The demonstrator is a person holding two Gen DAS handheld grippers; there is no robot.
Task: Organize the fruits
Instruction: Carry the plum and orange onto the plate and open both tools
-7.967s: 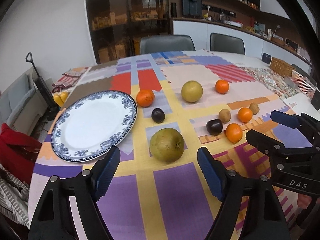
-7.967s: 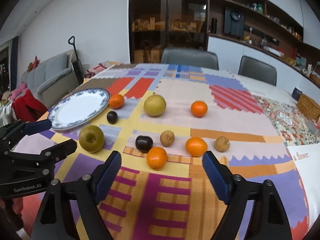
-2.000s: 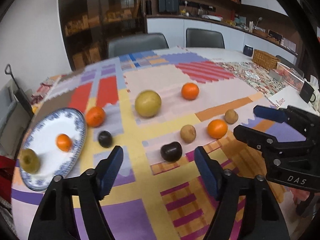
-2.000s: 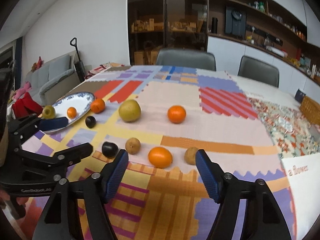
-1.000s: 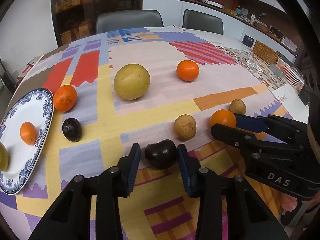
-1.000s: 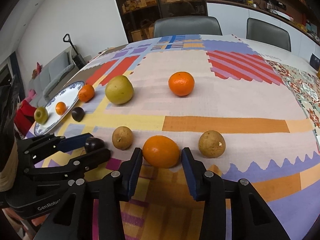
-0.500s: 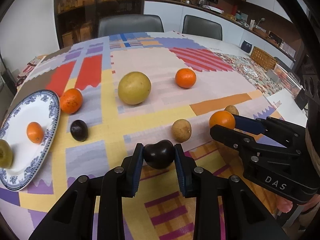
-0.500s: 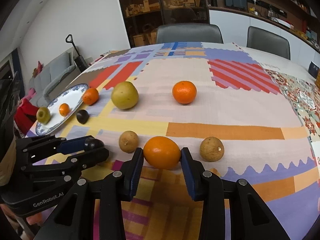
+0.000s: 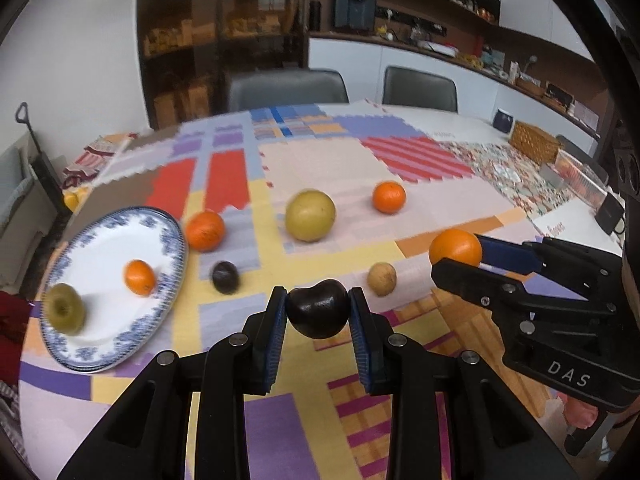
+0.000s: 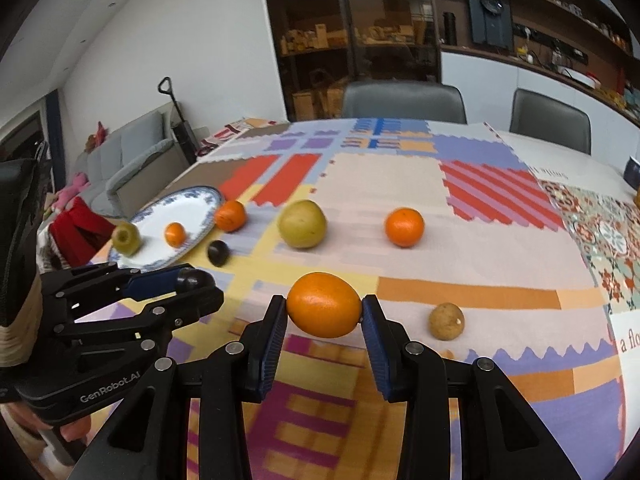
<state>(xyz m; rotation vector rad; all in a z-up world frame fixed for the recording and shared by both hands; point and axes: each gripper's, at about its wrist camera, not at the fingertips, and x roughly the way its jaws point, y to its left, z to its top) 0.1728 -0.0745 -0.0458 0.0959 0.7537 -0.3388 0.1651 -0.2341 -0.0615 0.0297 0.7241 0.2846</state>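
Both claws are gripping fruit above the bench: left claw (image 9: pixel 319 312) clamping a dark plum (image 9: pixel 319 314), right claw (image 10: pixel 324 312) an orange (image 10: pixel 324 305). Both should be travelling gently toward the plate (image 9: pixel 100 240) at 10 o'clock.

"DAS" on the right gripper (image 9: pixel 456 258) body, "GenRobot.AI" on the left gripper (image 10: pixel 192 284) body

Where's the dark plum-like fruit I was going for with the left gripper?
The dark fruit is clamped between the left gripper's pads, lifted off the tablecloth, with the plate to its left and a small brown fruit just right.
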